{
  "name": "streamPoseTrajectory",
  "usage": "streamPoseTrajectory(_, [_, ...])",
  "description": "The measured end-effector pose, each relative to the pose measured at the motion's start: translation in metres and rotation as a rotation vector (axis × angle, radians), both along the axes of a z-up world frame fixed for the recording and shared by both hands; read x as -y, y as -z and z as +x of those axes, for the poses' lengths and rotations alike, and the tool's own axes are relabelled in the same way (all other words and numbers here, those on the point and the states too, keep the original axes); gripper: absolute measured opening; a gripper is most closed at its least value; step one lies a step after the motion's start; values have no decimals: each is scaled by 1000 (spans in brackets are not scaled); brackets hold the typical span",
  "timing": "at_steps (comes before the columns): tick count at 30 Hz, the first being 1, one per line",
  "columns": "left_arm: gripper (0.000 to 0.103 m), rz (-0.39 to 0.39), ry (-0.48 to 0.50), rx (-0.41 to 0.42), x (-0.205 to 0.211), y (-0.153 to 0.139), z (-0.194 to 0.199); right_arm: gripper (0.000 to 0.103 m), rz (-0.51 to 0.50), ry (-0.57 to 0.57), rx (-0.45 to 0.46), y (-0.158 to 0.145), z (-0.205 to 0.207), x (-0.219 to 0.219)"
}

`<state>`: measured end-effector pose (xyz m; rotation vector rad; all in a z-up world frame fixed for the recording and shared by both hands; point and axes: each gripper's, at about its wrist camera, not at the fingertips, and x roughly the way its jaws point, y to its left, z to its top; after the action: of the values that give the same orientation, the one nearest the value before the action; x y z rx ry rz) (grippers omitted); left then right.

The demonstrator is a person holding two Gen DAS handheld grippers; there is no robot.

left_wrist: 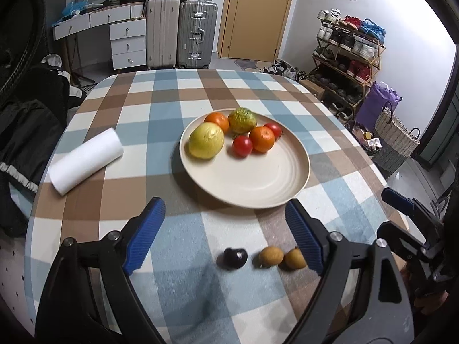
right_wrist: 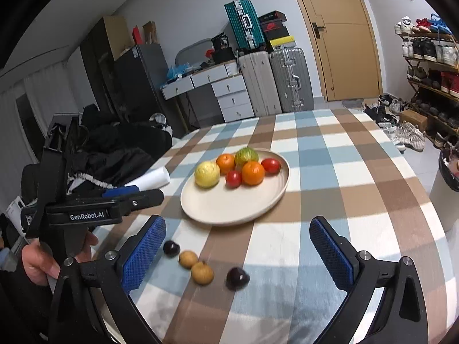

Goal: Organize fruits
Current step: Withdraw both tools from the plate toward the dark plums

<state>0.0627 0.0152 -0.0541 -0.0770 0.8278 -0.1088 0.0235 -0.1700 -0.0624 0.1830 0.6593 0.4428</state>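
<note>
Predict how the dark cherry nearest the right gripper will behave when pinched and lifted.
The cherry looks round and glossy, so it may roll or slip from the open right gripper. It seems small and soft, so probably light and easily bruised.

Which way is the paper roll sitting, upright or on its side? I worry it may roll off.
On its side. The paper roll lies lengthwise on the tablecloth, left of the plate.

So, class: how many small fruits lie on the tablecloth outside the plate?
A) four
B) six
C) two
A: the right wrist view shows two dark cherries and two brown longans on the cloth, short of the plate.
</note>
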Motion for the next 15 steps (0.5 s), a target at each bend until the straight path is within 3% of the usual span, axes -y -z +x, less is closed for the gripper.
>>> streamPoseTrajectory(4, [92, 67, -29, -12, 4, 9, -6, 102, 5, -6, -52, 13, -4, -3])
streamPoseTrajectory(15, [100, 64, -35, -41, 1, 29, -17, 102, 32, 7, -160, 47, -1, -5])
